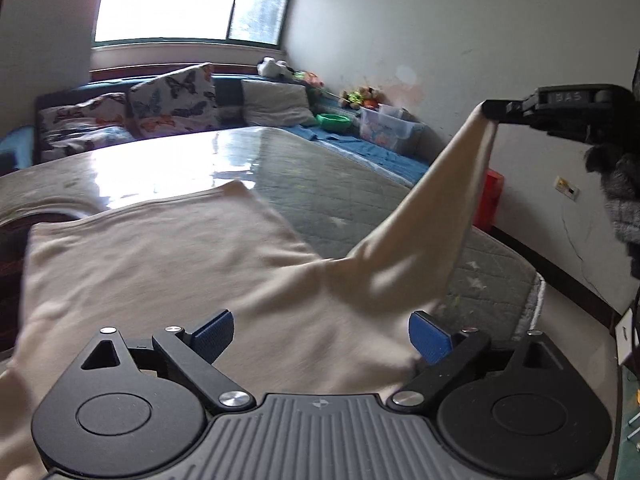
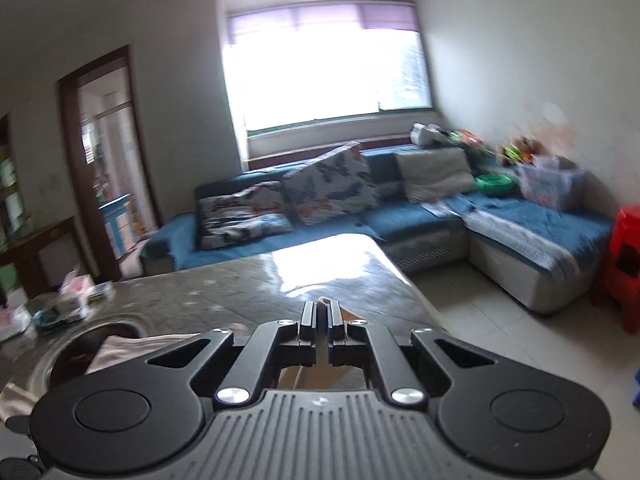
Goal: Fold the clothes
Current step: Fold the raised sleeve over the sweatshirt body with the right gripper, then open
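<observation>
A cream garment [image 1: 168,264] lies spread on the glossy table [image 1: 320,184]. My left gripper [image 1: 320,334] is open, its blue pads [image 1: 212,334] wide apart just above the cloth near its front edge. My right gripper [image 1: 494,112] is shut on a corner of the garment and holds it high at the right, so the cloth rises in a taut sheet [image 1: 432,224]. In the right wrist view my right gripper [image 2: 321,308] is closed with a sliver of cream cloth [image 2: 323,302] pinched between its fingers; more of the garment [image 2: 136,350] shows below left.
A blue sofa [image 2: 400,216] with butterfly cushions [image 2: 328,188] stands behind the table. A red stool [image 2: 624,260] and toy boxes [image 2: 552,184] are at the right. Small packets [image 2: 76,292] lie on the table's left side. The table's right edge [image 1: 536,292] drops to a tiled floor.
</observation>
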A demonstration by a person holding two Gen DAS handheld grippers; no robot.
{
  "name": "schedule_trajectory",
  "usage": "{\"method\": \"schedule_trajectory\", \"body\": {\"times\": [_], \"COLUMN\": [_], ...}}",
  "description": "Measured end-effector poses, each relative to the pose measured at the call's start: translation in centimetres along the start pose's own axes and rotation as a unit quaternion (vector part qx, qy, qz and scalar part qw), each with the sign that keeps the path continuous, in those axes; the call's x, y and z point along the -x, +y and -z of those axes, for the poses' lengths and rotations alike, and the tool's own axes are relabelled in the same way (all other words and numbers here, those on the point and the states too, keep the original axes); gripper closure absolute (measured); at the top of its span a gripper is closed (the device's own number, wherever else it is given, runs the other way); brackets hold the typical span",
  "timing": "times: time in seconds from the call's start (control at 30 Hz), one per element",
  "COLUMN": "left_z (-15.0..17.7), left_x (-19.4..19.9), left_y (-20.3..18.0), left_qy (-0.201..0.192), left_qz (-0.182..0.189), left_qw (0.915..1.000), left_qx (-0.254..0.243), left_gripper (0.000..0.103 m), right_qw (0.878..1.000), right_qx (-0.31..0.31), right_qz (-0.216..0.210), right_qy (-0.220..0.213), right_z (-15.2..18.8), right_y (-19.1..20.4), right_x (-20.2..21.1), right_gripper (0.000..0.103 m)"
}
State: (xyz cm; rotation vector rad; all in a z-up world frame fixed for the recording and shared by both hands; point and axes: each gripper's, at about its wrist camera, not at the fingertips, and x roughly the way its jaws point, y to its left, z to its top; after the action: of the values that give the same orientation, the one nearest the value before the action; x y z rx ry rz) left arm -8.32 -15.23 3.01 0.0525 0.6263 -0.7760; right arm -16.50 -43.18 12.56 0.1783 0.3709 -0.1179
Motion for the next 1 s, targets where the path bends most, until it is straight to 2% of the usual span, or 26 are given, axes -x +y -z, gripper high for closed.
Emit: {"method": "schedule_trajectory", "body": {"times": [0.2,0.4,0.53,0.67,0.73,0.8,0.83,0.87,1.0], "left_z": [1.6,3.3,4.6,5.2,5.2,5.0,4.9,4.7,4.0], "left_x": [3.7,6.8,8.0,8.5,8.7,8.5,8.4,8.3,7.7], "left_y": [3.4,6.7,8.1,8.5,8.4,8.3,8.2,8.0,7.1], "left_qy": [-0.021,-0.035,-0.033,-0.031,-0.032,-0.032,-0.031,-0.031,-0.029], "left_qz": [-0.051,-0.094,-0.111,-0.122,-0.126,-0.132,-0.134,-0.136,-0.136], "left_qw": [0.9980,0.9922,0.9892,0.9877,0.9875,0.9873,0.9873,0.9873,0.9888], "left_qx": [0.032,0.075,0.090,0.094,0.089,0.083,0.079,0.075,0.053], "left_gripper": [0.007,0.007,0.007,0.007,0.008,0.009,0.013,0.015,0.025], "right_qw": [0.995,0.974,0.958,0.942,0.937,0.938,0.940,0.941,0.951], "right_qx": [0.062,0.131,0.150,0.155,0.159,0.164,0.166,0.168,0.167], "right_qz": [-0.080,-0.175,-0.225,-0.264,-0.276,-0.270,-0.264,-0.256,-0.201], "right_qy": [0.012,0.060,0.100,0.134,0.145,0.141,0.140,0.141,0.165], "right_z": [-0.8,1.2,3.6,5.7,6.1,6.0,5.8,5.8,6.9], "right_y": [7.6,17.2,21.2,23.3,23.1,22.4,21.6,20.8,16.7], "right_x": [-0.4,-2.8,-4.5,-5.3,-5.1,-4.7,-4.5,-4.4,-4.1], "right_gripper": [0.099,0.099,0.099,0.094,0.094,0.091,0.090,0.084,0.079]}}
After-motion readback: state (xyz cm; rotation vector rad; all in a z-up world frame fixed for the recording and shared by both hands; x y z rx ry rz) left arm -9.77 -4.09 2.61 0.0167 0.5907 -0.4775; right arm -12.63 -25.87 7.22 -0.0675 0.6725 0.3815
